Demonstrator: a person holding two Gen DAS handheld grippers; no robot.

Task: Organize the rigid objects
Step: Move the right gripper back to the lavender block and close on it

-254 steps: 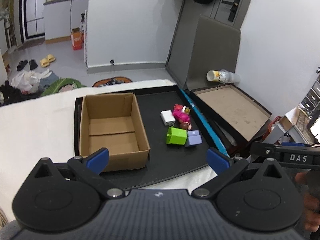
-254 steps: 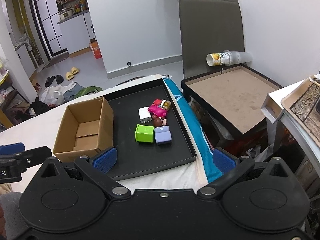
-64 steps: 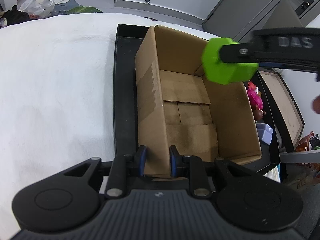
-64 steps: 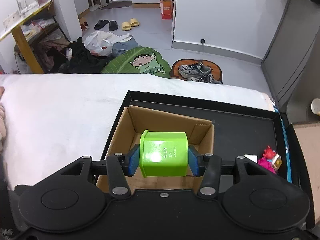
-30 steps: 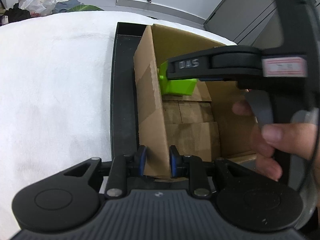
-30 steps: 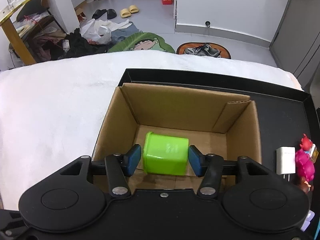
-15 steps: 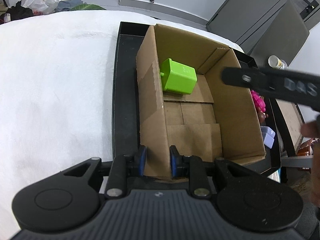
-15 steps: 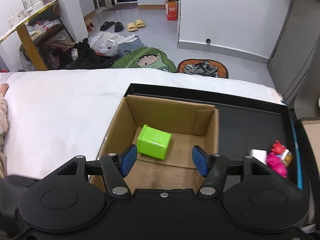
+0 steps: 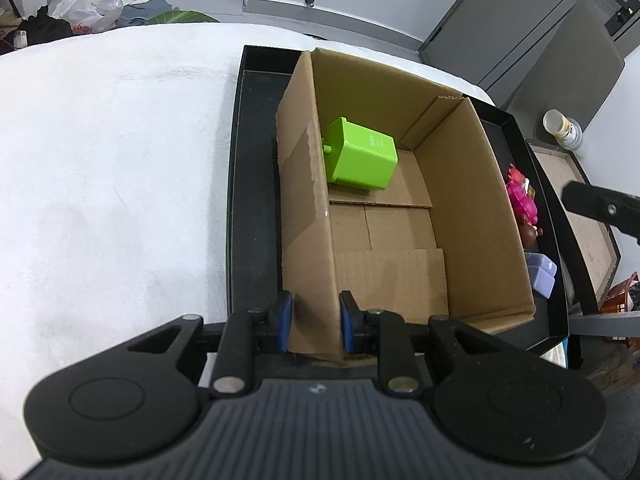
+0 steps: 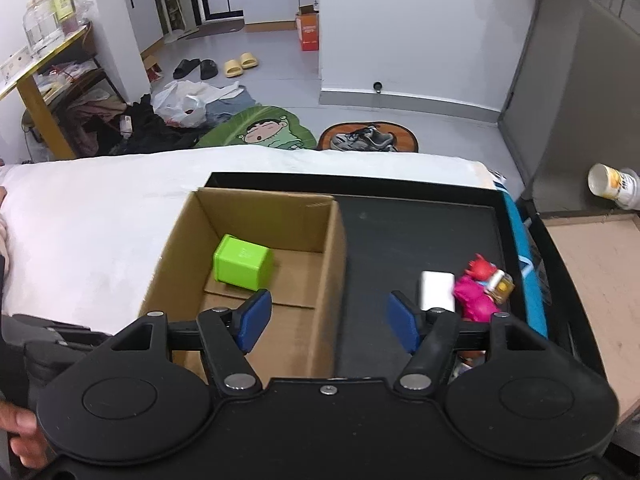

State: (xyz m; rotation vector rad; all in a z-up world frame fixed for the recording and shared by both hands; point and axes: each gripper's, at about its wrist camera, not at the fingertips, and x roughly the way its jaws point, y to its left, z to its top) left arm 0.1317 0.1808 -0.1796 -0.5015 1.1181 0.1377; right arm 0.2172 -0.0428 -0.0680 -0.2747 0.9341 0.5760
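Note:
A green block (image 9: 360, 158) lies inside the open cardboard box (image 9: 472, 184), at its far left corner; it also shows in the right wrist view (image 10: 242, 262). The box (image 10: 332, 280) stands on a black tray (image 9: 252, 184). My left gripper (image 9: 314, 322) is shut on the box's near left wall. My right gripper (image 10: 328, 322) is open and empty, above the box's right wall. On the tray right of the box lie a white block (image 10: 437, 290), a pink toy figure (image 10: 478, 294) and purple blocks (image 9: 540, 274).
The tray (image 10: 420, 220) rests on a white cloth (image 9: 112, 184). A side table with a brown top (image 10: 592, 280) stands to the right, with a tipped cup (image 10: 612, 186) behind it. Shoes, bags and a green mat lie on the floor beyond.
My right gripper opened, left the green block in the box, and moved up, back and to the right. My left gripper kept its hold on the box wall.

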